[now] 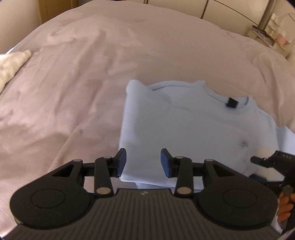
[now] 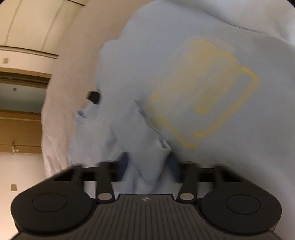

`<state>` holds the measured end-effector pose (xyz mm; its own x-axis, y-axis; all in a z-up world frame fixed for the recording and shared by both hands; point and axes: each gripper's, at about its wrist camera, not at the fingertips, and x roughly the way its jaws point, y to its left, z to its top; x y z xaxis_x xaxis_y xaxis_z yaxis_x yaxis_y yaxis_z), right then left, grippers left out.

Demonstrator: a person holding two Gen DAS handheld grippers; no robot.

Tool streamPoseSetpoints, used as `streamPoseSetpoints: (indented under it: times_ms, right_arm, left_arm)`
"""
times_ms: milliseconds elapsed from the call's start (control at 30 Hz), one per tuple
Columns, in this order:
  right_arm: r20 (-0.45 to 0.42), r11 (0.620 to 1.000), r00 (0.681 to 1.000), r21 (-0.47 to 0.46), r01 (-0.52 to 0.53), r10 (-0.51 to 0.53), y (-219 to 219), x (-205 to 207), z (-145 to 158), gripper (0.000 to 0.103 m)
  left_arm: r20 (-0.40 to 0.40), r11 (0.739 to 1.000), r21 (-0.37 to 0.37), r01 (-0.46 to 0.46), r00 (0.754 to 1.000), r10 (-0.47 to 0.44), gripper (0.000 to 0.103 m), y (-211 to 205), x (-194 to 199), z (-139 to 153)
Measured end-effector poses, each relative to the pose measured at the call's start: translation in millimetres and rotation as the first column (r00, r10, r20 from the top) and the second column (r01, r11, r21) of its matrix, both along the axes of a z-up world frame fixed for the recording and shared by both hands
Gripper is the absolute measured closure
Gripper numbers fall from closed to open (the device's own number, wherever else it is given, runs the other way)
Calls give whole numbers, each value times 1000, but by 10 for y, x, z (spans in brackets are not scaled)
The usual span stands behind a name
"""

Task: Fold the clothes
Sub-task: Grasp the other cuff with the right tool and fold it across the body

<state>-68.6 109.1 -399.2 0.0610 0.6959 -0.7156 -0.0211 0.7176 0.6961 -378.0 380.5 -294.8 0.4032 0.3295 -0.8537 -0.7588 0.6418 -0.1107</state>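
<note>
Already the right gripper's fingers (image 2: 147, 166) pinch a shirt (image 1: 184, 129) fold; the left gripper's fingers (image 1: 142, 162), spread, straddle its near-left edge.

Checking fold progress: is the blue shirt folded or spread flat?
Partly folded: the blue shirt has its left side turned in to a straight edge, collar showing.

Pale bedspread (image 1: 110, 64), cream cupboards (image 1: 230, 11) behind.
</note>
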Motion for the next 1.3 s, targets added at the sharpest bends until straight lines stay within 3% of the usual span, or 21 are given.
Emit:
streamPoseSetpoints:
  times_ms: [100,167,267,367,467,600,700,733,900,1033,1067,1133,1300]
  right_arm:
    - [160,998,987,53,-17,8,47,-14,262,96]
    - [318,995,948,93,-44,12,-70,-70,580,96]
    - [455,1000,890,-4,-14,15,-310,-89,785,96]
    - [376,991,926,-119,68,-18,-539,74,505,96]
    - [288,990,956,-111,91,-55,-631,166,239,96]
    - [386,993,922,-112,38,8,-488,96,349,95]
    - [402,957,913,-287,51,72,-545,91,346,72]
    - [389,939,917,-340,53,89,-568,100,320,73]
    - [430,949,899,-309,58,85,-854,87,514,73]
    - [316,931,939,-365,-9,133,-1047,213,355,73]
    - [296,940,951,-340,14,93,-1179,271,348,73]
    - [285,949,959,-300,93,-5,-1477,422,410,68]
    - [326,911,916,-256,324,-235,-2390,904,530,62]
  left_arm:
    - [8,1000,3,5,1000,-5,69,35,8,-8]
    - [15,1000,13,27,1000,-27,70,51,46,-7]
    - [11,996,16,87,996,-87,81,54,185,-72]
    - [-3,990,0,141,990,-141,80,16,327,-194]
    - [-46,981,23,195,980,-193,81,-66,452,-312]
    - [-104,972,67,224,971,-217,81,-143,522,-390]
    - [-157,976,69,208,968,-196,81,-169,564,-427]
    - [-160,976,68,206,968,-193,81,-193,574,-394]
    - [-151,952,99,289,950,-273,80,-541,734,-240]
    - [-230,936,42,350,915,-331,77,-872,986,-430]
    - [-263,935,25,353,905,-334,78,-948,1056,-496]
    - [-253,930,18,368,901,-352,77,-1083,1153,-476]
    - [-209,905,8,426,885,-415,73,-1404,1524,-340]
